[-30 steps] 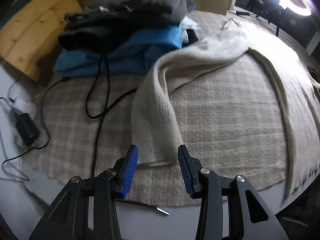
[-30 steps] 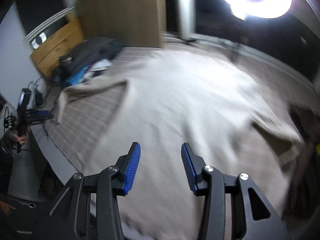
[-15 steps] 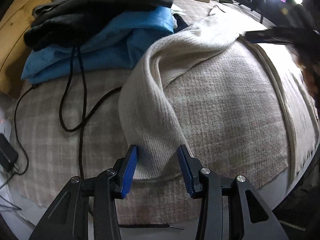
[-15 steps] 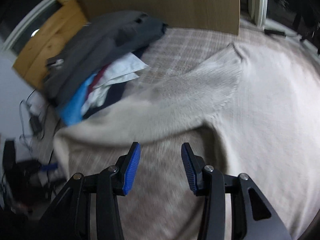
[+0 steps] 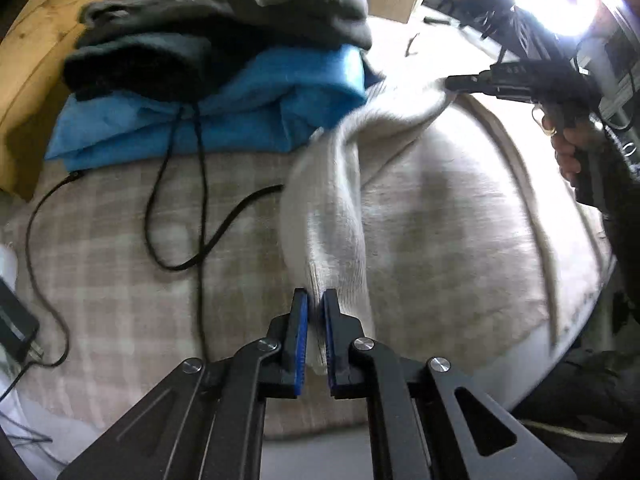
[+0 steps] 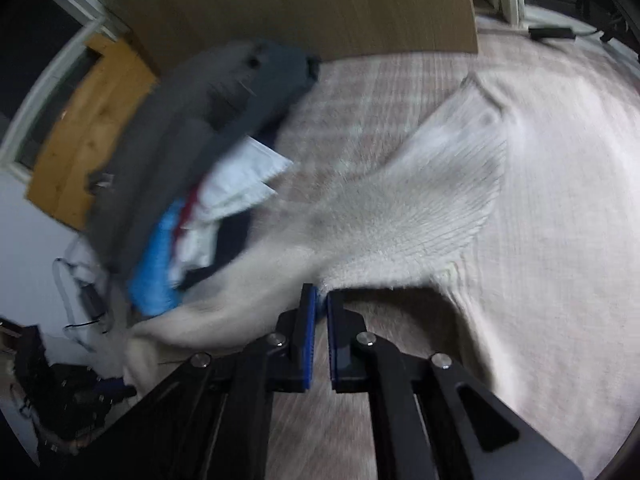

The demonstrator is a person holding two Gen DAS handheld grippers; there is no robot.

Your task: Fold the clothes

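Okay, left wrist view: left gripper just closed, pinching the cuff of the cream sweater sleeve; thin bite could slip. Black cord lies just beside, snag risk.

Right wrist view: right gripper just clamped the sleeve near the armpit. Clothes pile crowds left; open room right.

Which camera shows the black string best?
The left wrist camera. There the black string hangs from the dark clothes, crosses the blue top and loops over the checked blanket, sharp and whole. The right wrist camera is blurred, with the pile side-on, so no string can be made out there.
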